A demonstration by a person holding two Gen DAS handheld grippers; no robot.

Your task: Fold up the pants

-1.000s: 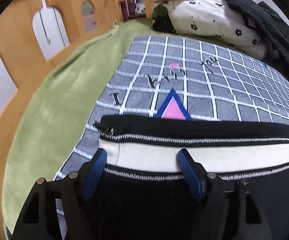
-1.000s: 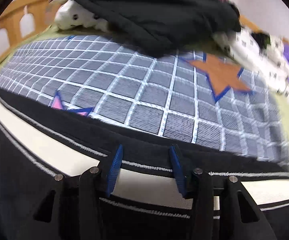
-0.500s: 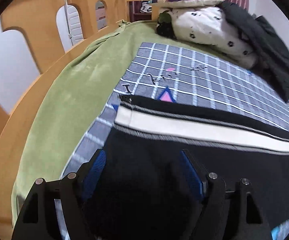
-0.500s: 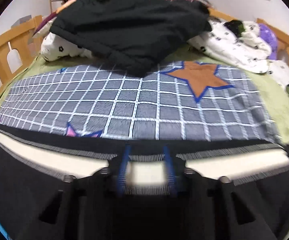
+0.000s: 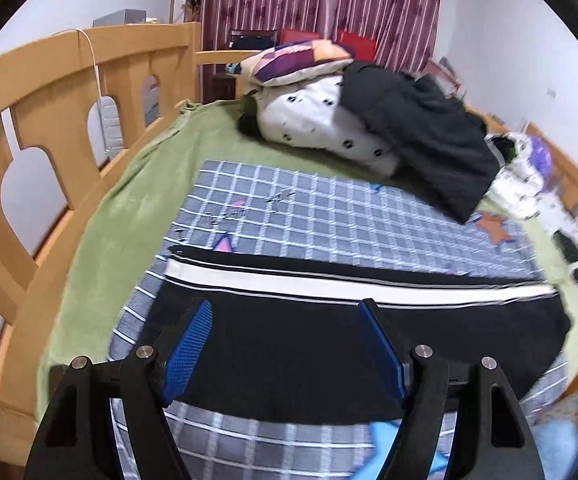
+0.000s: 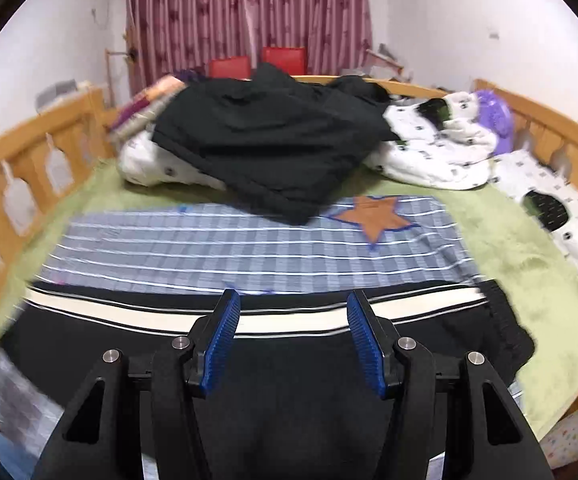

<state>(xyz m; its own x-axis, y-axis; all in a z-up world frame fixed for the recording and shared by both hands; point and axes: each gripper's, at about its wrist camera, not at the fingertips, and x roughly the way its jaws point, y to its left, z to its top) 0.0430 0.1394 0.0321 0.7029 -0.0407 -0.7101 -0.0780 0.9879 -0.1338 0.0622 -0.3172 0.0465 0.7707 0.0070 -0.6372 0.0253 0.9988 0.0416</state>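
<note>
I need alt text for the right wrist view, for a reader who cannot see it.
Black pants with a white stripe lie folded flat on a grey checked blanket; the open right hand-held gripper hovers above them, holding nothing. Behind are piled dark clothes and a striped curtain.

left wrist: above bed [image 5: 129, 208], facing headward | right wrist: same | shared: pants [image 5: 329, 344]

**Count of things on the bed**

One pair of black pants with a white side stripe [image 6: 249, 360] lies flat. One grey checked blanket [image 6: 249, 248] carries one orange star patch [image 6: 373, 216]. One heap of black clothing [image 6: 273, 144] sits behind it. Two red chair backs [image 6: 229, 66] stand by one striped maroon curtain [image 6: 249, 12].
</note>
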